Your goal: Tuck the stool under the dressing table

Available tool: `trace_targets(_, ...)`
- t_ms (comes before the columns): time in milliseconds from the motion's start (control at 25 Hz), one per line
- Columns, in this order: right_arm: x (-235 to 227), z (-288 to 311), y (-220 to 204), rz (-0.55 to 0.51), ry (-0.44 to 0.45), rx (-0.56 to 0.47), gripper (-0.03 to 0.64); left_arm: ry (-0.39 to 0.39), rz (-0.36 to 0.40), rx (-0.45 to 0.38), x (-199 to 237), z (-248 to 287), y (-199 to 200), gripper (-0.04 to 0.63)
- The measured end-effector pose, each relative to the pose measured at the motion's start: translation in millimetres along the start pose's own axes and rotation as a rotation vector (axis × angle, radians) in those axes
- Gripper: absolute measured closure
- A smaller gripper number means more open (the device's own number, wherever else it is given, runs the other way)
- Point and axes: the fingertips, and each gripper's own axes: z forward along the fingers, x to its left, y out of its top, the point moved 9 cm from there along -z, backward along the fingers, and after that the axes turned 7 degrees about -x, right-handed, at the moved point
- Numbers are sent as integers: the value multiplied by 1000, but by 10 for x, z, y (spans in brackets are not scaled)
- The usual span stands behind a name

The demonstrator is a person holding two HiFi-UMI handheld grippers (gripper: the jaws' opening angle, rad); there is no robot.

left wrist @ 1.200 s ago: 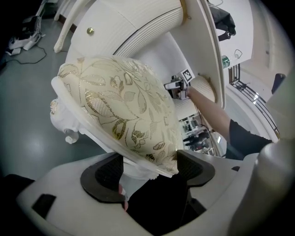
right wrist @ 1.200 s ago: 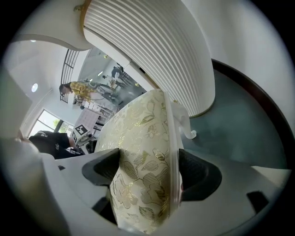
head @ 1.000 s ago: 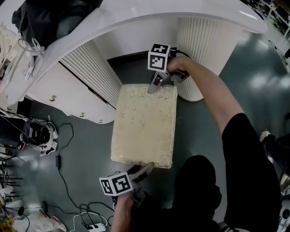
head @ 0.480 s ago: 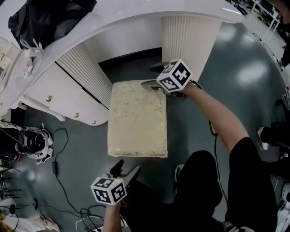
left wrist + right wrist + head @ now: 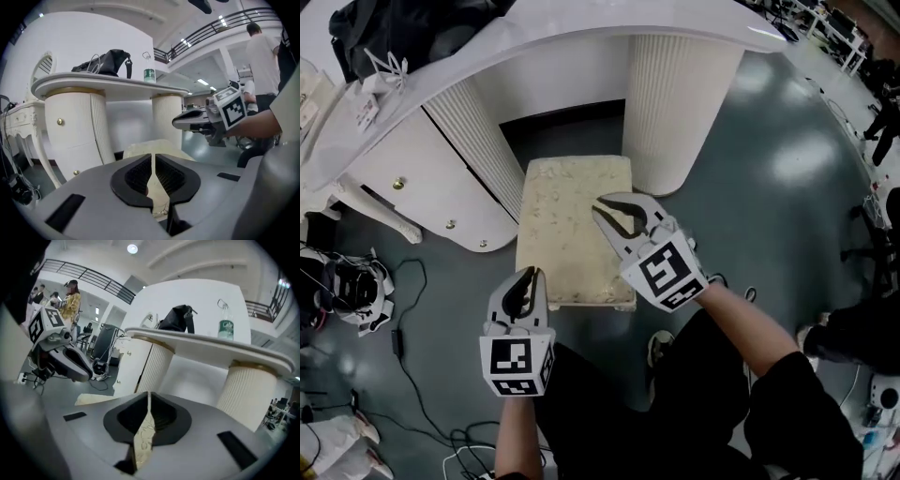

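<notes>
1. stool (image 5: 570, 230): cream-cushioned and standing on the floor (image 5: 750, 141). its far end sits in the kneehole of the dressing table (image 5: 609, 33), between the two fluted pedestals. the near part projects out toward the person.
2. left hand-held gripper (image 5: 525, 277): the jaws have just been closing and now meet, with nothing between them. it is held just off the stool's near edge and does not touch it.
3. right hand-held gripper (image 5: 607, 211): the jaws have just been closing and are now together bar a thin slit, empty. the cream seen through the slit is the seat beyond. it hangs above the seat, apart from it.
4. progress, as judged: the stool is partly tucked, and neither hand-held gripper has hold of it.
5. outstanding, as judged: a further push inward would finish the tuck. how much depth remains in the dark kneehole cannot be told.
</notes>
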Motion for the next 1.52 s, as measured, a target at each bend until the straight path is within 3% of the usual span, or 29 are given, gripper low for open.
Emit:
trace_targets(40,56,-53,36,-20,-17,-7,600,-7,14,-13,-24,27,15,571)
trace_targets(280,208,-273,68,-9,-38,51,611,-75,113,-34,-90,62,-4,589)
trace_targets(440,234,-417,65,75,-47,120,611,-132,162,-32,47,98,56,591)
trace_targets(560,272,-441,0,153,-4,186,611,-186,230,10,65,203,113,591)
trace_targets(720,204,-303,-216,245,38,258,611,-188,380,84,-25,483,184,591)
trace_targets(840,-16,-117,-379,317,43,261,611,-203,436,131,-45,848,248,591)
trace_targets(920,-165,-44,-446,381,49,269,611,-202,414,205,14,1065,237,591)
trace_targets(1040,-299,-91,-511,546,74,294,611,-225,315,310,155,1208,245,591)
trace_targets(1160,-380,-118,-647,769,76,267,609,-250,264,307,415,1223,304,591)
trace_targets(1200,-390,-114,-722,842,86,262,576,-262,233,297,516,1221,292,591)
trace_targets(1240,-385,-110,-807,906,104,268,426,-279,190,291,619,1217,257,591)
trace_targets(1280,-372,-108,-896,953,117,282,369,-302,146,296,723,1216,203,589)
trace_targets(1320,-359,-112,-978,976,116,300,365,-327,109,316,824,1219,135,579)
trace_targets(1440,-382,-152,-1183,1004,63,353,334,-408,-1,433,1098,1251,-88,342)
trace_targets(1520,-396,-154,-1302,1097,51,377,311,-490,-91,536,1201,1274,-242,296)
